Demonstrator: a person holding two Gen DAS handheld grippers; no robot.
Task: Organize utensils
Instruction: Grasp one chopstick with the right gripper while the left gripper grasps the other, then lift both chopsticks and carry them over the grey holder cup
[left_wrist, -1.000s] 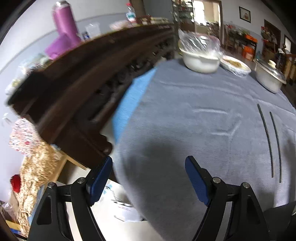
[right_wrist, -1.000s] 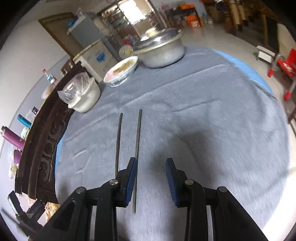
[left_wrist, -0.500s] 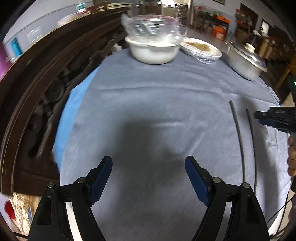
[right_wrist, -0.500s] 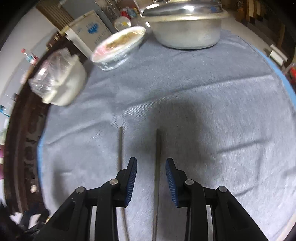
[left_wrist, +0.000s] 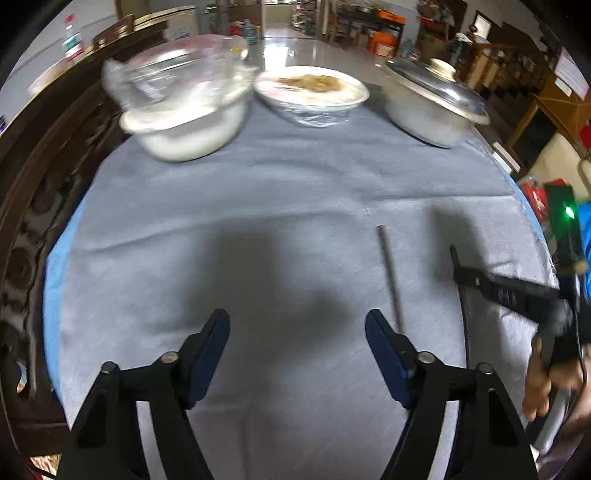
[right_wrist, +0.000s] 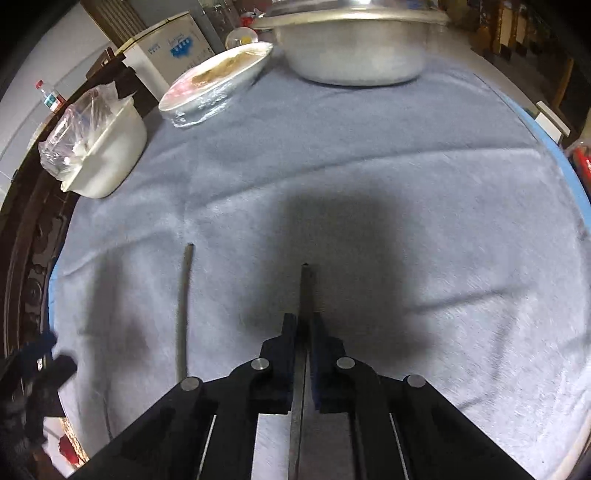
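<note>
Chopsticks lie on a grey cloth covering a round table, one of them clamped between the blue-padded jaws of the right gripper, which have closed on the right chopstick partway along its length, its far tip projecting just ahead of the pads. Just to that gripper's left, the left chopstick rests flat on the cloth, roughly parallel to the held one and apart from it. The left gripper hovers over bare cloth with its jaws spread wide and nothing between them; the free chopstick lies just beyond its right finger. At the right edge of the left wrist view a hand grips the right tool's handle. Farther back stand three dishes in a row: a white bowl holding a crumpled plastic bag, a film-covered dish of food, and a lidded metal pot
</note>
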